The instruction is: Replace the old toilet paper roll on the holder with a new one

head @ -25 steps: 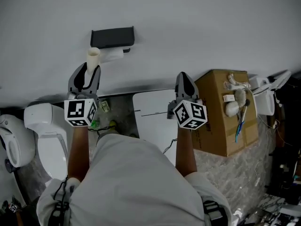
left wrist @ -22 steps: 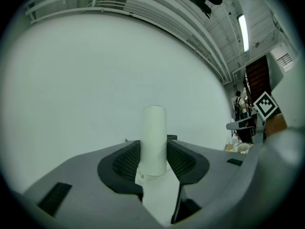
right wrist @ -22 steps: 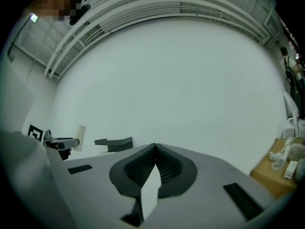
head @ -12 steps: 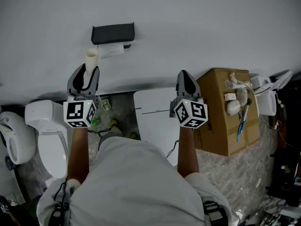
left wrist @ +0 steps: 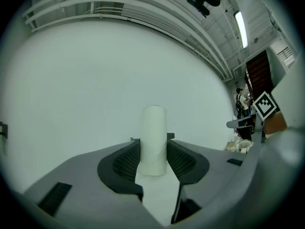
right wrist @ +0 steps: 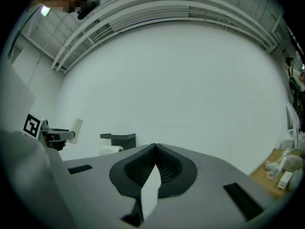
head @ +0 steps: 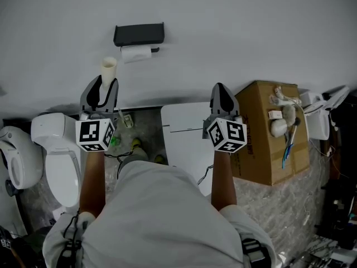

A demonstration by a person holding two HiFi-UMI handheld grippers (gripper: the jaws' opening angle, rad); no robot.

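Both pointing level, left hand-held gripper [head: 102, 84] clamps the upright cardboard tube [head: 109, 69]; right hand-held gripper [head: 220, 89] closed.

From the head we look steeply down onto the left gripper [head: 104, 88], the right gripper [head: 221, 91] and the white wall [head: 251, 27]. Each gripper camera sits close behind its own jaws and faces that wall level. The right gripper view shares the black holder [head: 139, 34] and the left gripper with our head view.
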